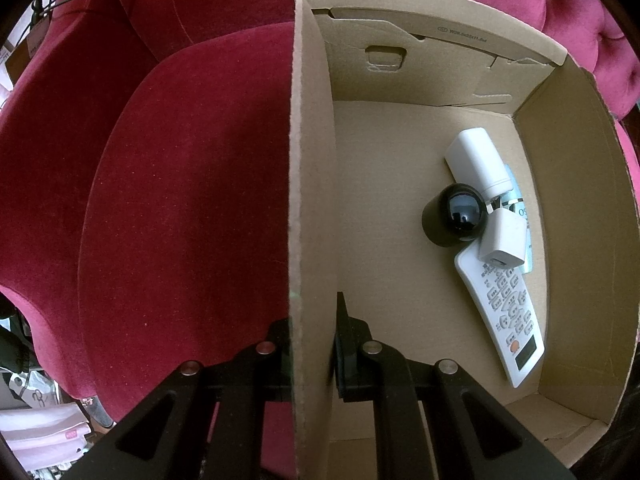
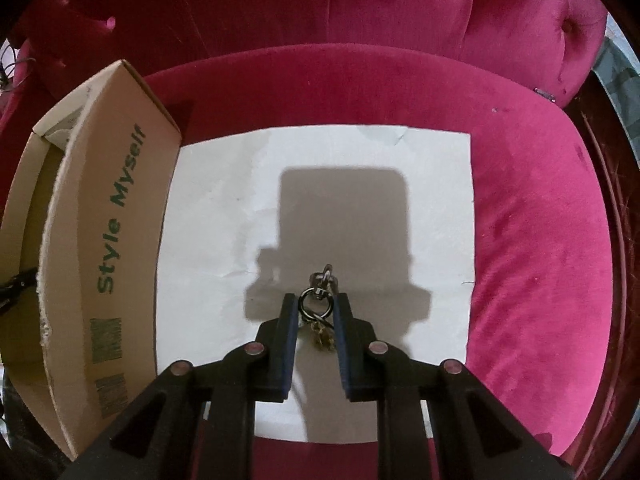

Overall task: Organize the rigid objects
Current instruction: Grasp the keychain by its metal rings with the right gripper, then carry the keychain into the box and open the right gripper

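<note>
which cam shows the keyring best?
Right wrist. The keyring sits clamped between the right gripper pads, rings and keys clear against the white sheet. Left wrist shows none of it, only the cardboard box interior and sofa.
</note>
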Motion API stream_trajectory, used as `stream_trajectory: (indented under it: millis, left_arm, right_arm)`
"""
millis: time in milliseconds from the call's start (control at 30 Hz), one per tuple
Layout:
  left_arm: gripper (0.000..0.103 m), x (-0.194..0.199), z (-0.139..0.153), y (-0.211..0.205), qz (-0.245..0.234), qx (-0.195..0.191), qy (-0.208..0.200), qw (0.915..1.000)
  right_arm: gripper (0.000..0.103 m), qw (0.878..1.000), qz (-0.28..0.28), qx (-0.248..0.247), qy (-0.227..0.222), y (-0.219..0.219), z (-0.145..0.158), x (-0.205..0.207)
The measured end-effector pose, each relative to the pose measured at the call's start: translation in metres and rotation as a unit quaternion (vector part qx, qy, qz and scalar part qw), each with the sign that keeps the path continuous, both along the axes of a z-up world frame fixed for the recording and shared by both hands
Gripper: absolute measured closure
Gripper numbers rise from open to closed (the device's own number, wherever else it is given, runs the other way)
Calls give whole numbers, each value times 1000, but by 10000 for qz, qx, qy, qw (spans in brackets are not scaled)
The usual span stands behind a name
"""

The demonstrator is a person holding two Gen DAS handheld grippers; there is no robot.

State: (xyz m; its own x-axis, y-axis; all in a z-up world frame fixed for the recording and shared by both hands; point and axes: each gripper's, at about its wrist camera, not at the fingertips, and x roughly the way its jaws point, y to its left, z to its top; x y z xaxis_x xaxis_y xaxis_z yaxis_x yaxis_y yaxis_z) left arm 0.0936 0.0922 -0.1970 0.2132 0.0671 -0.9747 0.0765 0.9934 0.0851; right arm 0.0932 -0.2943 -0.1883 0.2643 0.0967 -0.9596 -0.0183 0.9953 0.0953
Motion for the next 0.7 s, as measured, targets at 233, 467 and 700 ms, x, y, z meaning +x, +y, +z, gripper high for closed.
stream_trajectory:
  millis: [233,467,700]
  left_arm:
    - [91,0,0,0,-6,-2,-7,10000]
    - [91,0,-1,0,1,-9,-7,10000]
    - [91,0,-1,0,4,-13,-6,10000]
  right_arm:
    - [86,9998,18,-40,-193,5,18,-16]
    - [86,9993,65,-49,-366,13,40,-24]
    - [86,9981,118,-56,-603,18,68,-21]
